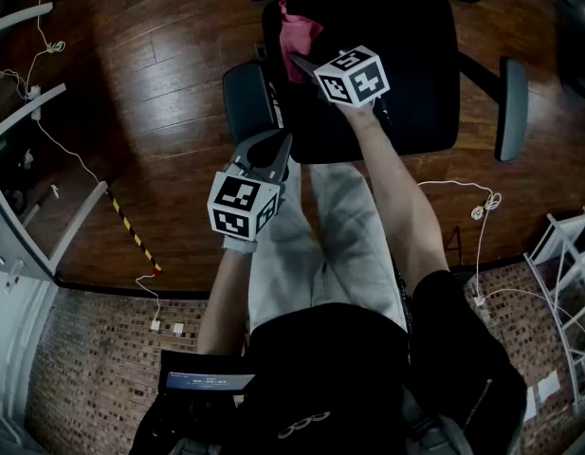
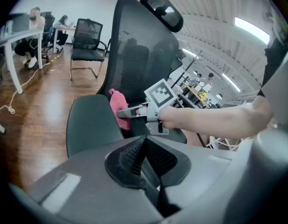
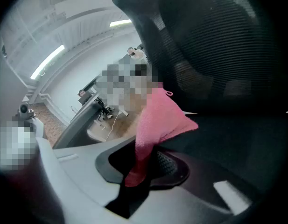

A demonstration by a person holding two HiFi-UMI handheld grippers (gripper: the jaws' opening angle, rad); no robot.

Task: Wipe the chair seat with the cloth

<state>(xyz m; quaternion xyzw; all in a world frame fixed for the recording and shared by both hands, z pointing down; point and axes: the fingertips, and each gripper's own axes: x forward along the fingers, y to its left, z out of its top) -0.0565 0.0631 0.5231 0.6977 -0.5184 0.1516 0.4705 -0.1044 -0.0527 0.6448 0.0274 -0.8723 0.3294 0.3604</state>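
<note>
A black office chair stands in front of me, its seat [image 1: 406, 74] dark and its mesh backrest [image 2: 134, 59] upright. My right gripper [image 1: 299, 63] is shut on a pink cloth [image 1: 298, 32], held over the seat's left rear part near the backrest. In the right gripper view the cloth [image 3: 158, 120] sticks out from between the jaws of that gripper [image 3: 143, 161]. The left gripper view shows the cloth [image 2: 117, 107] hanging at the right gripper's tips [image 2: 126, 111]. My left gripper [image 1: 275, 150] hovers shut and empty in front of the left armrest [image 1: 245, 98], pads [image 2: 134, 154] pressed together.
The right armrest [image 1: 512, 107] juts out beside the seat. White cables [image 1: 482, 207] and a yellow-black tape strip [image 1: 133, 233] lie on the wood floor. White desk legs [image 1: 27, 102] stand at the left. Another chair [image 2: 85, 43] and seated people are farther back.
</note>
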